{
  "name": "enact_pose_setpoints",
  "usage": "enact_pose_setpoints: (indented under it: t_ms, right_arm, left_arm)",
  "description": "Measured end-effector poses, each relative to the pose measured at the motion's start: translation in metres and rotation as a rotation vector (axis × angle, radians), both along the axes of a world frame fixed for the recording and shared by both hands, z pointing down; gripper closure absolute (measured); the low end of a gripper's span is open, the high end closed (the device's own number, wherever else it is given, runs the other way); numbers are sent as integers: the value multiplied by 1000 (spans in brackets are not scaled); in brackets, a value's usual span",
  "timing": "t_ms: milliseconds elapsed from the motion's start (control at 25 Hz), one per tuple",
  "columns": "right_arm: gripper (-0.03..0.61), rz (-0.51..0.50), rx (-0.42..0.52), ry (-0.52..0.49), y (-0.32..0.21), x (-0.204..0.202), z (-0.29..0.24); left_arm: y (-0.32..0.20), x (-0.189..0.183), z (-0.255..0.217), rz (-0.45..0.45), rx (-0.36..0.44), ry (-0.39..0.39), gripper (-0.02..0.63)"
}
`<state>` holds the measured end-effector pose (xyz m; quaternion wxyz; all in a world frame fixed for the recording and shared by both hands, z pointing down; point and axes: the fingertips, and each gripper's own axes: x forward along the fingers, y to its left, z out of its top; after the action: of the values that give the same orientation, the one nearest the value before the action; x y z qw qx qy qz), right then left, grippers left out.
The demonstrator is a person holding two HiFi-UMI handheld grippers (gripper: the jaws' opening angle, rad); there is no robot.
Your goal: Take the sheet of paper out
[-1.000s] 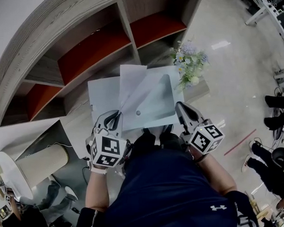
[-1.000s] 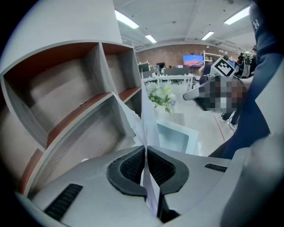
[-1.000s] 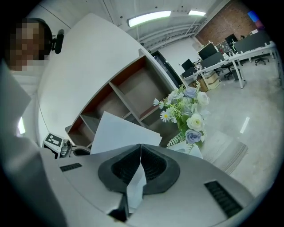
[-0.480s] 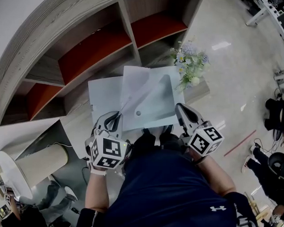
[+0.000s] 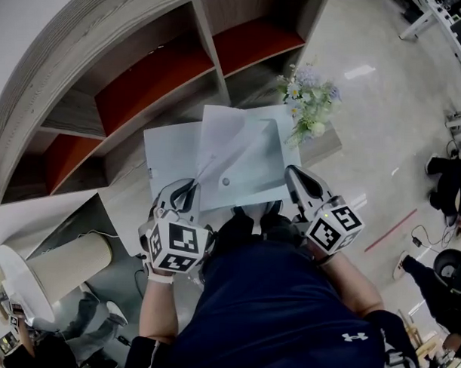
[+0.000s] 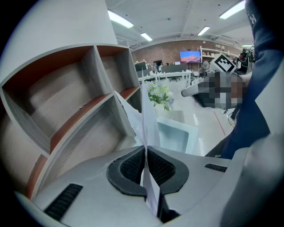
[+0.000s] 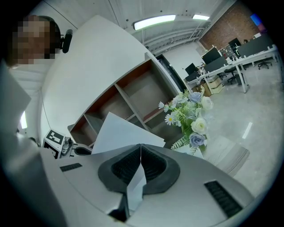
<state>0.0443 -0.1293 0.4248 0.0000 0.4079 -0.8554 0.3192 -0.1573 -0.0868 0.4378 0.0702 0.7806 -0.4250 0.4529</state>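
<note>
A pale blue plastic folder (image 5: 250,161) is held spread out in front of the person in the head view. A white sheet of paper (image 5: 221,134) sticks out past its far edge and slants down to the left gripper (image 5: 186,194). That gripper is shut on the sheet, which runs edge-on between its pads (image 6: 133,166) in the left gripper view, where the sheet (image 6: 148,117) rises ahead. The right gripper (image 5: 293,179) is shut on the folder's near right edge; a pale strip of folder (image 7: 135,186) shows pinched in the right gripper (image 7: 140,145).
A curved shelving unit (image 5: 151,79) with red-brown shelves stands just beyond the folder. A bunch of flowers (image 5: 309,103) sits to its right on a low stand. A white cylinder (image 5: 65,264) is on the floor at lower left. People's legs (image 5: 449,195) show at the right edge.
The sheet's far end has drifted slightly to the right. Both grippers stay where they were, still shut.
</note>
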Motion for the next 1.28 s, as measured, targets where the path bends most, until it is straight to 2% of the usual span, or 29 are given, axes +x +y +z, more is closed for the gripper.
enact_pose_setpoints:
  t_ms: [1280]
  right_arm:
    - [565,-13,3,3,0,-4,2]
  left_arm:
    - [0,-2,-1,12,0,-11,595]
